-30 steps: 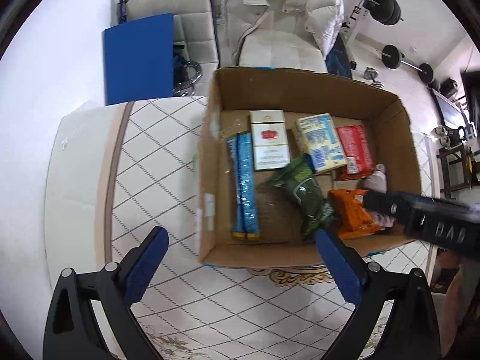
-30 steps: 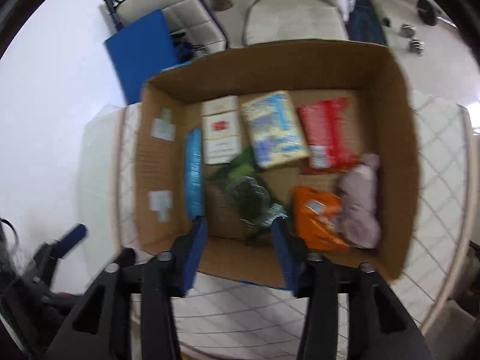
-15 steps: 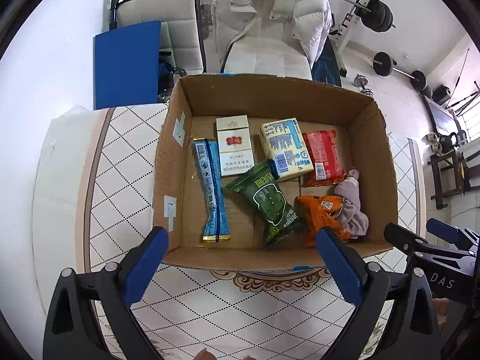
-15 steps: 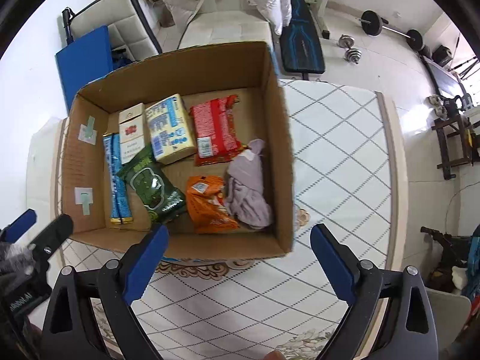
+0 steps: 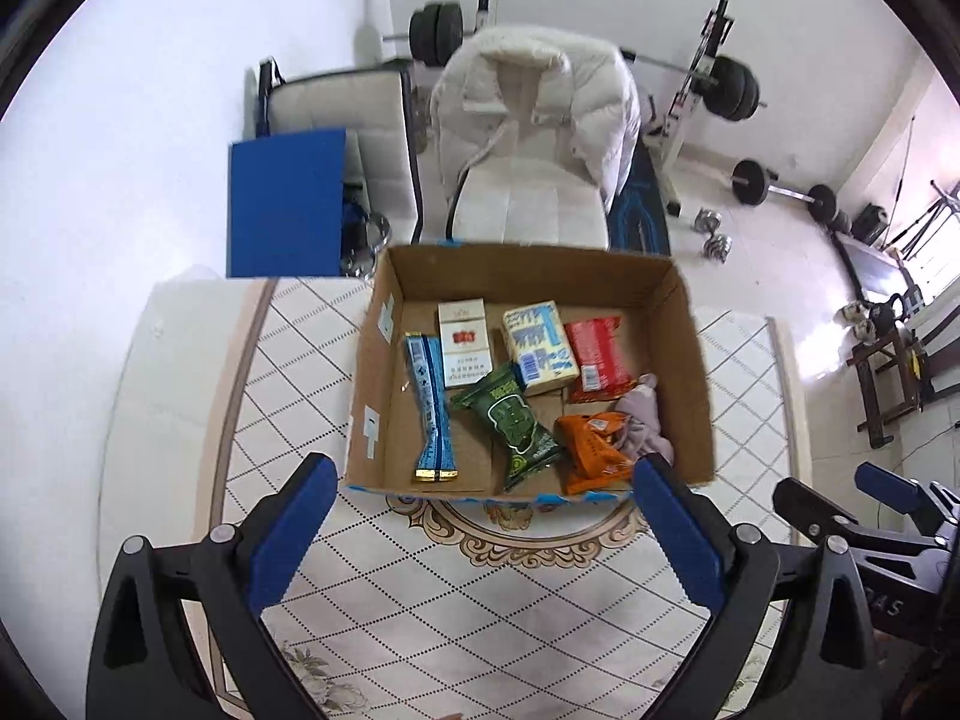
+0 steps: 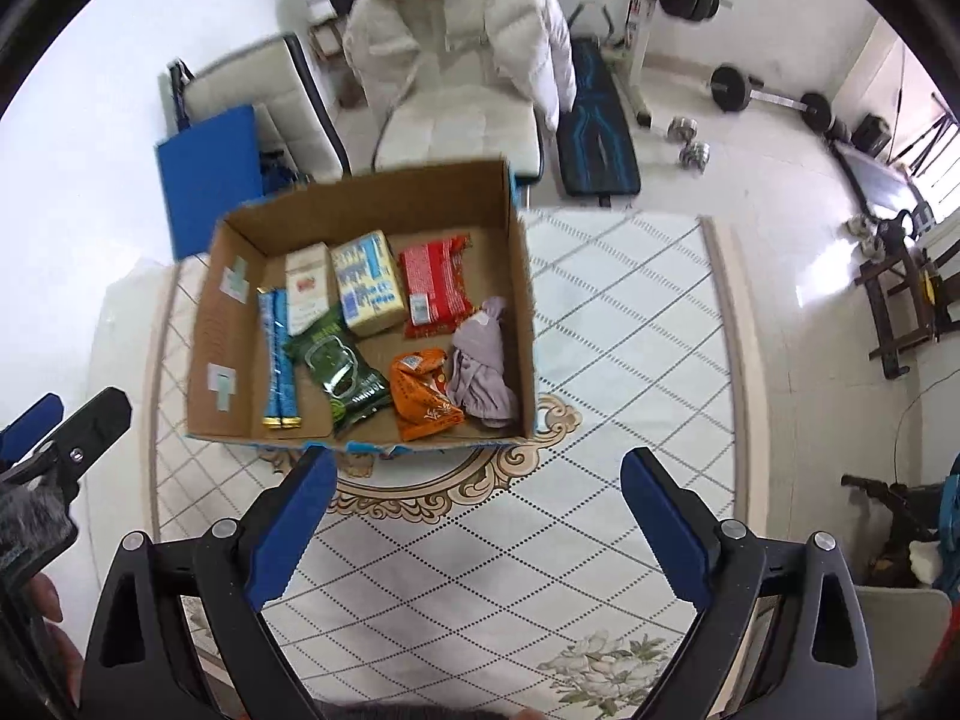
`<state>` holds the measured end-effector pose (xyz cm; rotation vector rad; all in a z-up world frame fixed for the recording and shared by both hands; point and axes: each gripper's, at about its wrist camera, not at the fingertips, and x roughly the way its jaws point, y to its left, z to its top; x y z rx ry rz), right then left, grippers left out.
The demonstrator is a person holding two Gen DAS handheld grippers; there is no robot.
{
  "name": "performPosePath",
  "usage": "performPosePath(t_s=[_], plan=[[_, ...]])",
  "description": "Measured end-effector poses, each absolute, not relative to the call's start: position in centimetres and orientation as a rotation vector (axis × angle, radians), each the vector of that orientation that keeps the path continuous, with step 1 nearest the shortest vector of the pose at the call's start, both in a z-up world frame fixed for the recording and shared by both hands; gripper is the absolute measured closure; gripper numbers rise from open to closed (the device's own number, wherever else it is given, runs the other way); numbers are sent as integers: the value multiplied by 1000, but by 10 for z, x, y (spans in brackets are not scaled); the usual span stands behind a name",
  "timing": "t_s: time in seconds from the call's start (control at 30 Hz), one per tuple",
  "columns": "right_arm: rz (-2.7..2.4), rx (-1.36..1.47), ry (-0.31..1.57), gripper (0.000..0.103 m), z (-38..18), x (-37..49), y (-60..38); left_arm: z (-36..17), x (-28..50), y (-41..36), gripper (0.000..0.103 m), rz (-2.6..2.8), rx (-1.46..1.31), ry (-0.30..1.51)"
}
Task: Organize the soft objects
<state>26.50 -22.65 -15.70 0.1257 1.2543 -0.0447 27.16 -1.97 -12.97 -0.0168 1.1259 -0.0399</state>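
An open cardboard box [image 5: 690, 360] [image 6: 522, 276] stands on the patterned table. In it lie a blue bar [image 5: 429, 402], a white-red carton [image 5: 462, 342], a yellow-blue pack [image 5: 540, 345], a red packet [image 5: 597, 354], a green packet [image 5: 510, 417], an orange packet [image 5: 591, 447] and a crumpled mauve cloth [image 5: 642, 420] [image 6: 483, 360] at the right. My left gripper [image 5: 480, 516] is open and empty, held back above the table before the box. My right gripper [image 6: 474, 504] is open and empty too, to the right [image 5: 840, 498].
The table [image 5: 510, 600] has a diamond-pattern top with a rounded edge. Behind the box stand a chair with a white jacket [image 5: 534, 138], a blue board [image 5: 285, 201] and another chair. Weights and a bench [image 6: 597, 126] lie on the floor.
The right gripper opened and drew back out of the box, leaving the packets lying inside. Both grippers have risen and pulled back, so the box looks smaller and farther.
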Motion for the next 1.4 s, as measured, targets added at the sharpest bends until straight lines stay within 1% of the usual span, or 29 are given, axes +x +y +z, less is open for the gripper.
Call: performPosePath(t_s=[0.13,0.23,0.63,1.03,1.4], plan=[[-23,100,1164,5,-105,222,-223,-100,240,-18,2,-36,-36,1092],[-17,79,1109,5,-77,197,-221,-83,216,-20,2,-34,-24,1077],[36,31,1014,5,-21,130,-203,-37,154,-15,2,-15,-33,1025],[-12,43,963,5,-5,126,-213,-26,142,-13,2,17,-41,975],[-30,56,965,5,-14,139,-217,-25,150,-19,2,13,-35,966]])
